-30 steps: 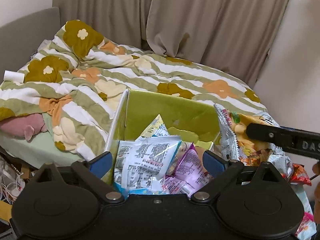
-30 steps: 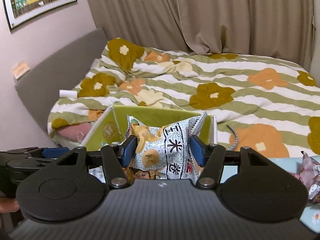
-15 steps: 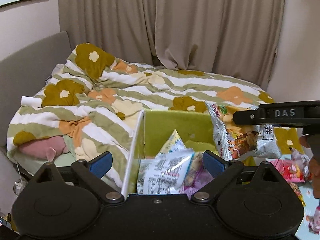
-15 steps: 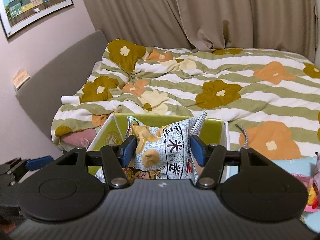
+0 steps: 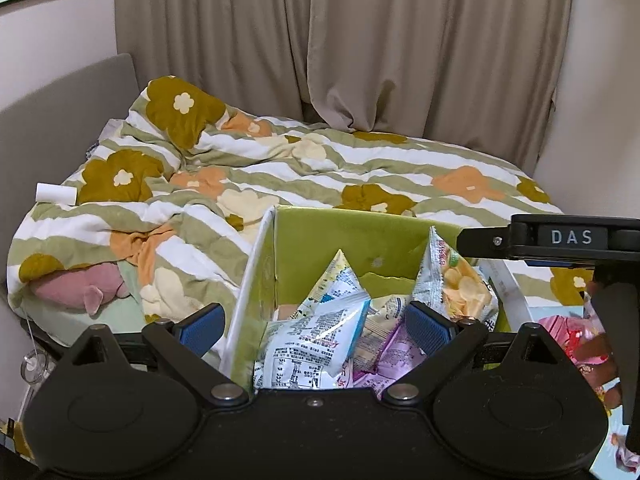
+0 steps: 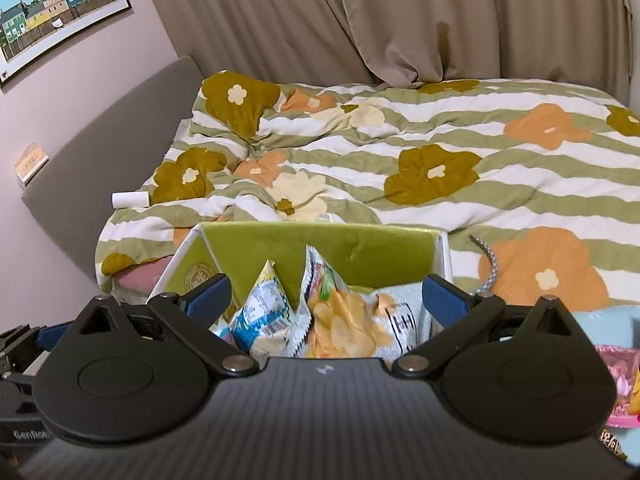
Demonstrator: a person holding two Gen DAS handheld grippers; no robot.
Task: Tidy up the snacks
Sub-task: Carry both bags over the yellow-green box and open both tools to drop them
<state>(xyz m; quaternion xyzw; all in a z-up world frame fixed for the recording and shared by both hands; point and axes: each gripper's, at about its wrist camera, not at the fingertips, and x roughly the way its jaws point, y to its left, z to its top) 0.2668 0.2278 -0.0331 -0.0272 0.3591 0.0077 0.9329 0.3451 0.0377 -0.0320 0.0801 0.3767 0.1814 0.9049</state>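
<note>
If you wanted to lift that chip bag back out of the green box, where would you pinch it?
Probably the crimped top seam of the chip bag, coming straight down from above. It stands upright in the green box with that flat edge poking up, while its puffy lower body is wedged among the other packets.

Your view omits: green box point(image 5: 320, 240) floor, buried under snack packets point(image 5: 316, 344); pink packets point(image 6: 620, 376), cut by the frame edge; packet print, unreadable.
</note>
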